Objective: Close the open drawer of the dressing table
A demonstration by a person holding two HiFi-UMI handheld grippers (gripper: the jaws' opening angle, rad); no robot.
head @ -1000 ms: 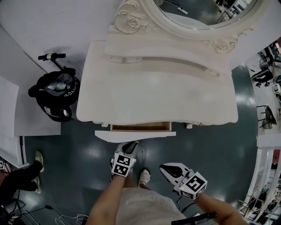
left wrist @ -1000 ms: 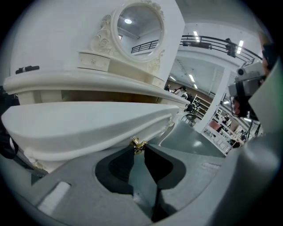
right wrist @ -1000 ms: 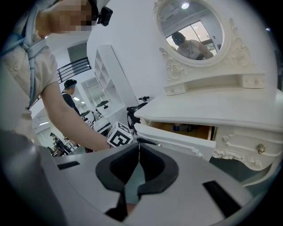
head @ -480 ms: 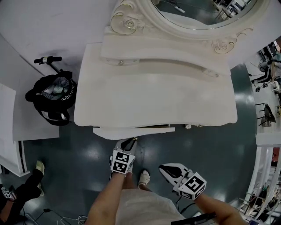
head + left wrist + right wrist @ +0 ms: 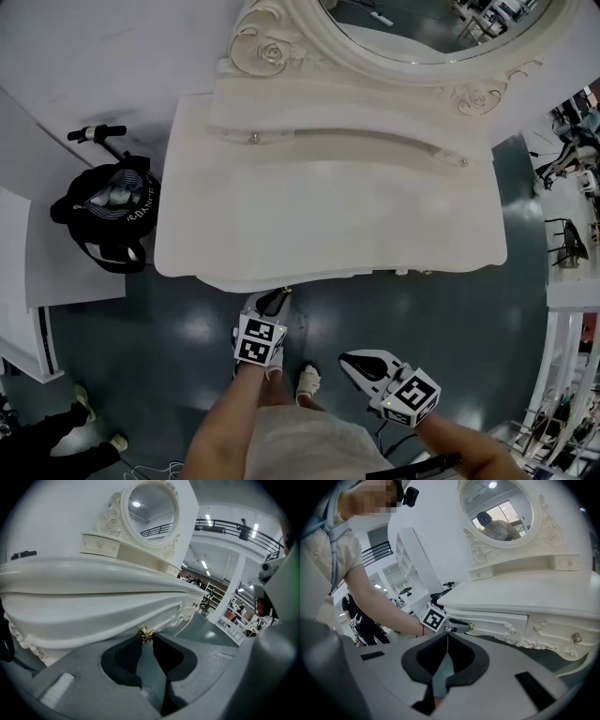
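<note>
Big indoor hall: balcony railing (image 5: 225,526), ceiling lights (image 5: 255,527).

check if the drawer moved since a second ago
Yes. The drawer has slid in under the tabletop's front edge, where it stuck out before; the left gripper is shut on its gold knob.

Oval carved-frame mirror (image 5: 422,28) at back of cream carved dressing table (image 5: 328,206); black fabric bag (image 5: 103,211) on floor, left. Left tool (image 5: 275,300) at front-edge small gold drawer knob (image 5: 146,633); right tool (image 5: 361,361) behind-right, apart.
</note>
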